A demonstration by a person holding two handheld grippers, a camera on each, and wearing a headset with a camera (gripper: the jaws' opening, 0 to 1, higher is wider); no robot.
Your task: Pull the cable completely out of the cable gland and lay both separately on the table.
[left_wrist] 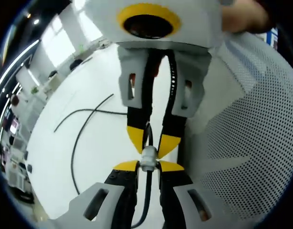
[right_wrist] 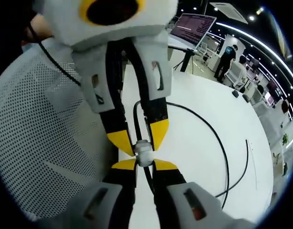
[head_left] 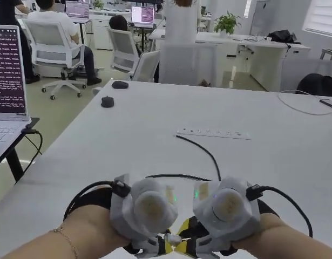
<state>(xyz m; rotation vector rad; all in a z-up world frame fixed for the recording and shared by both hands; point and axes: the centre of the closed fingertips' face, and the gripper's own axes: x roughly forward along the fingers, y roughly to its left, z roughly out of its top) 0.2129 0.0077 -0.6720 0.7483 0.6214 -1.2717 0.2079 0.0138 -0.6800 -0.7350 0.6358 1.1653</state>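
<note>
Your left gripper [left_wrist: 147, 166] clamps the cable gland [left_wrist: 147, 158]; your right gripper [right_wrist: 144, 165] pinches the cable [head_left: 179, 176] beside it, opposed for pulling apart

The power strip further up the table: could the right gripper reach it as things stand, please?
Probably not yet. The right gripper is shut on the cable gland, tip to tip with the left gripper. The table toward the power strip looks free apart from the black cable.

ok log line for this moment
left gripper: shut on cable gland | right gripper: shut on cable beside it | cable still threaded through
</note>
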